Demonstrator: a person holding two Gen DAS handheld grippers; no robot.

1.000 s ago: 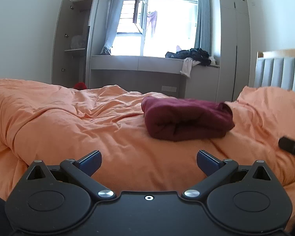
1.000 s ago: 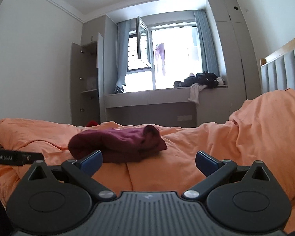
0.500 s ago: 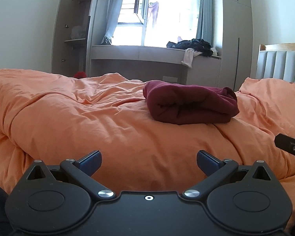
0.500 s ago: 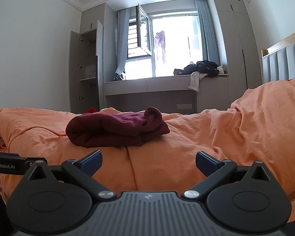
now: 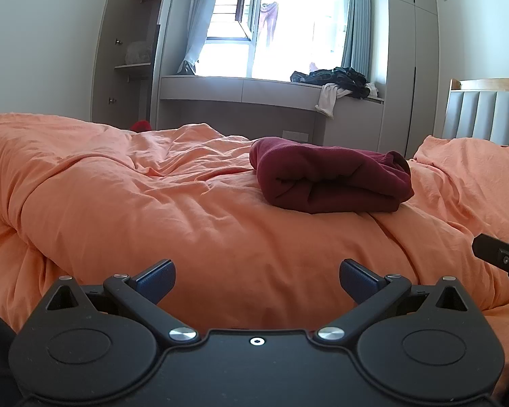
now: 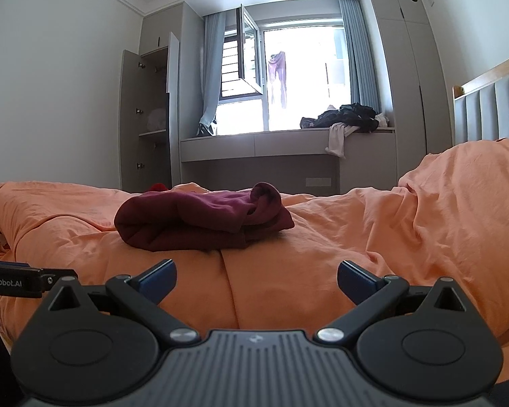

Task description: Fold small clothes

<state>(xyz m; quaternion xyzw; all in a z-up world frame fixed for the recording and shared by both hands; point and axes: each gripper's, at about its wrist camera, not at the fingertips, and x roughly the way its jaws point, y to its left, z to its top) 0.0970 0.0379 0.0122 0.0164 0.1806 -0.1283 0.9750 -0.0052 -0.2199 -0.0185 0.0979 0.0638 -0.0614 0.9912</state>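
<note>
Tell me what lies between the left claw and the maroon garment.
Only bare orange duvet separates the left claw from the maroon garment, per the left wrist view.

text: "GenRobot.AI" — white lettering | on: left tongs (image 6: 23, 282) — first letter cut off

Maroon garment (image 5: 329, 179) lying folded in a thick bundle on bed, ahead & right of left claw (image 5: 257, 276), well apart.

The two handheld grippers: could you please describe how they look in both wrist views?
Both are matte black plastic with two round discs, silver pivot screws and angled link arms ending in dark blue padded tongs. The left gripper has a smooth top plate with a small white-ringed hole; the right gripper has a grey ribbed plate. White "GenRobot.AI" lettering marks the left gripper's side in the right wrist view.
</note>
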